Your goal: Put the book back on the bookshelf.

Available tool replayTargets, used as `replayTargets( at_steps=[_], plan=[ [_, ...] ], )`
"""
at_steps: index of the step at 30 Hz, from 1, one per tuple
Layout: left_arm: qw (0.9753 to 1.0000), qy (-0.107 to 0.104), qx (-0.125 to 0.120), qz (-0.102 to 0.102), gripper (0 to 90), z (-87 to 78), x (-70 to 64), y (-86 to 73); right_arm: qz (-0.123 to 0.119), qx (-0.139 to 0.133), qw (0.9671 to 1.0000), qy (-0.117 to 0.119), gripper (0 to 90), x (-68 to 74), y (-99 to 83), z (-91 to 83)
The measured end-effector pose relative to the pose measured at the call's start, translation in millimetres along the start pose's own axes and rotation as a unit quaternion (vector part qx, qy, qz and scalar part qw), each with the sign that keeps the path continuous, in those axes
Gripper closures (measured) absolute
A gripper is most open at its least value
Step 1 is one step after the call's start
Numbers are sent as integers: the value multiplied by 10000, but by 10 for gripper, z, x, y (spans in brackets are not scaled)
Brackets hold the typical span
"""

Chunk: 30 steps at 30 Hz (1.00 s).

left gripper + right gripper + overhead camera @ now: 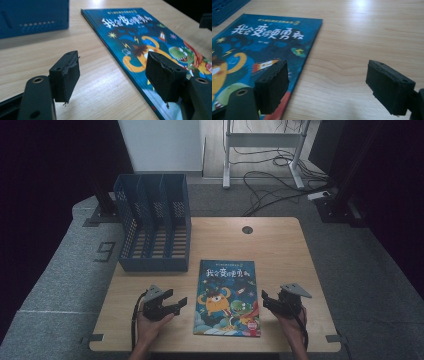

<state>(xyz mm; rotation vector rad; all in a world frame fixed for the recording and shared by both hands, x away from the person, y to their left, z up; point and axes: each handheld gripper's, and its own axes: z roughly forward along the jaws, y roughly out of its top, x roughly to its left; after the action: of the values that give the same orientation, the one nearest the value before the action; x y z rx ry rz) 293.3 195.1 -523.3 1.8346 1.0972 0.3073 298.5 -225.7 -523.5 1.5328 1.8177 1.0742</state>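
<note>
Now your left gripper [176, 304] and right gripper [267, 300] wait wide open beside the book [228, 298]; next, pinch its edge.

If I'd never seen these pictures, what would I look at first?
Probably the bright picture book, lying flat near the front of the wooden table, its cover showing an orange monster and a green dinosaur. Next, the left gripper and right gripper, one on each side of the book, both with jaws open and holding nothing. Behind them, at the table's back left, stands a big blue file rack.
</note>
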Motion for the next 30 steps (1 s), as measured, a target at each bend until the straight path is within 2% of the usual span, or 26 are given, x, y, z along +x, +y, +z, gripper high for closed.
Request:
replayTargets(
  at_steps=[2,10,13,15,23,27,30],
  plan=[
    [9999,-49,93,16,271,35,-41,0,7,-21,9999,144,179,66,8,1],
    [9994,-147,307,59,267,134,-120,-8,-103,-66,9996,249,180,209,22,37],
    [9991,-193,377,67,264,162,-151,-25,-143,-25,9992,374,182,316,14,74],
    [9989,-213,400,70,263,176,-165,-28,-254,12,9989,403,182,374,4,85],
    [9971,-358,653,161,252,246,-228,-62,-396,203,9976,534,181,522,-61,183],
    [9979,-287,558,127,257,254,-243,-67,-441,276,9968,605,181,576,-96,217],
    [9976,-309,599,124,256,266,-254,-70,-508,373,9959,642,180,636,-125,255]
  ],
)
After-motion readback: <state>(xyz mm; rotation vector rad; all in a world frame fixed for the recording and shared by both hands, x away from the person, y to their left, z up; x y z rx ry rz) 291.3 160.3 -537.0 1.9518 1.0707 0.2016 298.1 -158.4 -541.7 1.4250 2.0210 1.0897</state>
